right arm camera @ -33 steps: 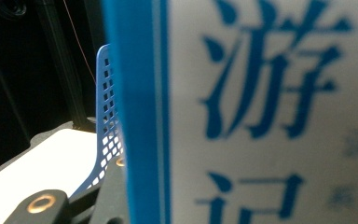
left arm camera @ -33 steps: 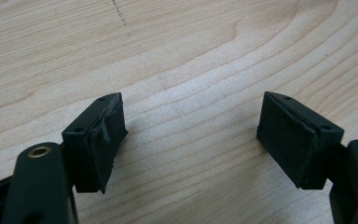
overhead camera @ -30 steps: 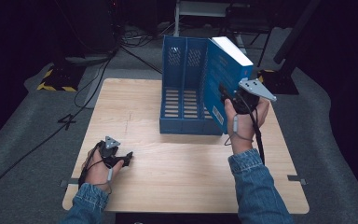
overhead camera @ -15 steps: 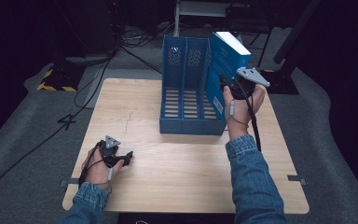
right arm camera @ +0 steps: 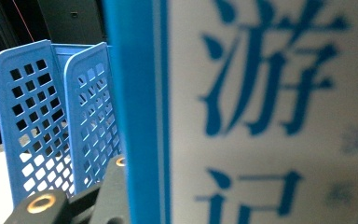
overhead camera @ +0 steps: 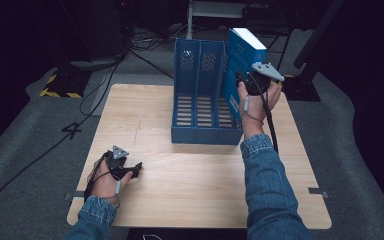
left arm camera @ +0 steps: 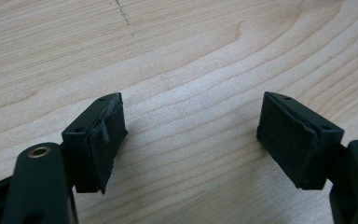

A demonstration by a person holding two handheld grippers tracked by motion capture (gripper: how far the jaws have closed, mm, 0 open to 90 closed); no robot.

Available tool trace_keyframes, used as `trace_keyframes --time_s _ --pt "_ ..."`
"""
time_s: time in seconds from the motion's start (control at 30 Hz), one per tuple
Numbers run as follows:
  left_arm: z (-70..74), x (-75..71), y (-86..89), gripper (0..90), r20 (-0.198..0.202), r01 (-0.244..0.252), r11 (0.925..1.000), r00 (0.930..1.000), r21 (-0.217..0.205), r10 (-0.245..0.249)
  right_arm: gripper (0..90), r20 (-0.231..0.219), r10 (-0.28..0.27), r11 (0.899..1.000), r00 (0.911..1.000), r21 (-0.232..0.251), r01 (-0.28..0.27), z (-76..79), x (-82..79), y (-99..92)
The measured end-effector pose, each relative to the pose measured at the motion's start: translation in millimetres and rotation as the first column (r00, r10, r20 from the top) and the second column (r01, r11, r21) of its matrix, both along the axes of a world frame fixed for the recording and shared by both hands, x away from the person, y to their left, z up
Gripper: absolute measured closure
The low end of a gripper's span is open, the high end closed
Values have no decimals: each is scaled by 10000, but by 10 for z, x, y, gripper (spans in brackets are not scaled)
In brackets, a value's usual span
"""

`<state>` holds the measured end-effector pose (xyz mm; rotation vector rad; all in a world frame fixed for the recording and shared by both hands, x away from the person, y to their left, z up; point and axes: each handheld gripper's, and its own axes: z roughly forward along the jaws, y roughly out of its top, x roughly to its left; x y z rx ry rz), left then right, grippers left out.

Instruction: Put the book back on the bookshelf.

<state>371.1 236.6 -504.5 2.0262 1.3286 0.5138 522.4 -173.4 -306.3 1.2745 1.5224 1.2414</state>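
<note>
**Book held upright at the file rack**

Book (overhead camera: 245,50), upper centre-right of the high view, is clamped upright by the right gripper (overhead camera: 245,82) for slotting into the blue rack (overhead camera: 200,100). The left gripper (overhead camera: 130,170), jaws wide, is parked on the table (overhead camera: 190,185) lower left.

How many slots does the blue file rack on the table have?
3. The blue file rack has a left slot and a middle slot, both open, and a right slot where the blue book stands, gripped by the right claw.

blue book (right arm camera: 270,112) cover, large characters 游, 记
</note>
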Motion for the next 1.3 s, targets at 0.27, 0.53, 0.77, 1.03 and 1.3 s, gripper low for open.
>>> trace_keyframes --time_s 0.27,0.53,0.77,1.03,1.3 --pt "1 -7 -3 238 0 -43 10000 10000 1 43 618 -155 79 9999 9998 89 -78 -72 219 30" --pt "0 -33 0 239 4 -109 9999 9999 26 109 617 -523 69 9999 9986 104 -64 -231 346 50" --pt "0 -32 -4 238 18 -147 9999 9999 39 147 617 -695 196 9997 9974 124 -188 -373 421 70" --pt "0 -39 -7 239 41 -130 9999 9999 48 130 616 -412 169 9997 9990 -147 -175 -520 447 133" --pt "1 -38 -8 238 5 -112 9999 9999 21 112 609 -419 253 9989 9988 -388 -269 -658 532 240"
